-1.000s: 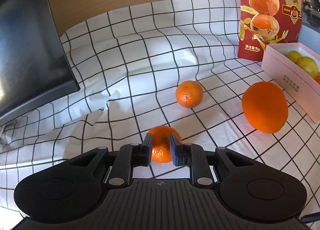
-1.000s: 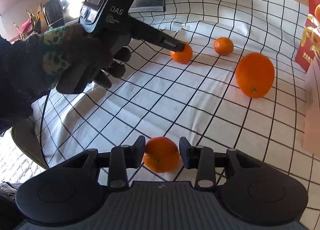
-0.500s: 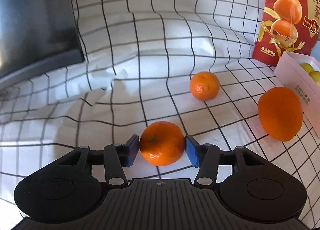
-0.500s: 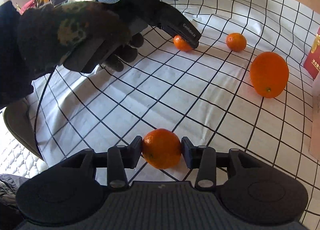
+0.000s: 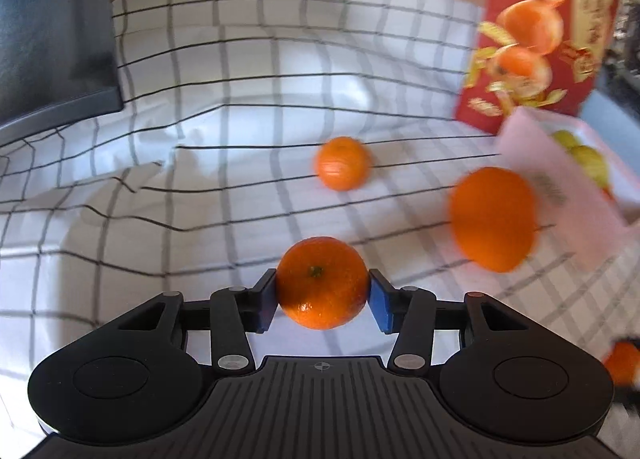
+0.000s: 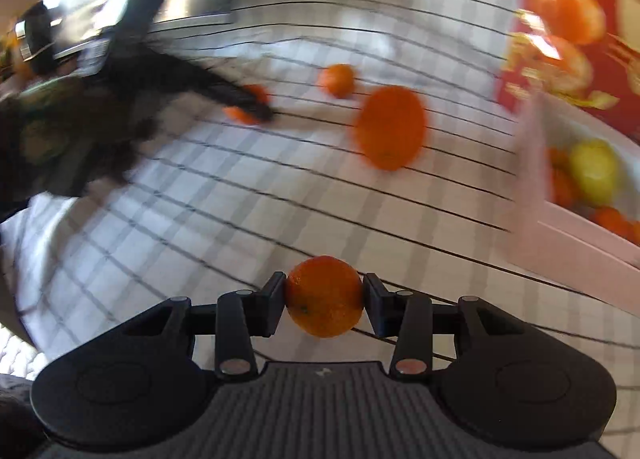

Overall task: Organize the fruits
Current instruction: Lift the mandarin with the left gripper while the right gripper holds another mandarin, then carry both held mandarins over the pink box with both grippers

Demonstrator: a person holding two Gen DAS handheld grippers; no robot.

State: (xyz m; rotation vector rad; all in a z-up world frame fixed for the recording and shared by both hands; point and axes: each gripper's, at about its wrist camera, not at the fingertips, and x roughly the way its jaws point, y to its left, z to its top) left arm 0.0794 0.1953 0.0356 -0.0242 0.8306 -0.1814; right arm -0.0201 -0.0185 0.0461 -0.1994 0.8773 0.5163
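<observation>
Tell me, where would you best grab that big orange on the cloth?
Probably across its narrow waist, coming down from above. The big orange is egg-shaped, so its short axis is easier to span, and the pink box crowds its right side, leaving little room for a sideways approach.

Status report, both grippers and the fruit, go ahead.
Left gripper closing on a tangerine. Right gripper shut on another tangerine. Pink box right. Path open.
</observation>
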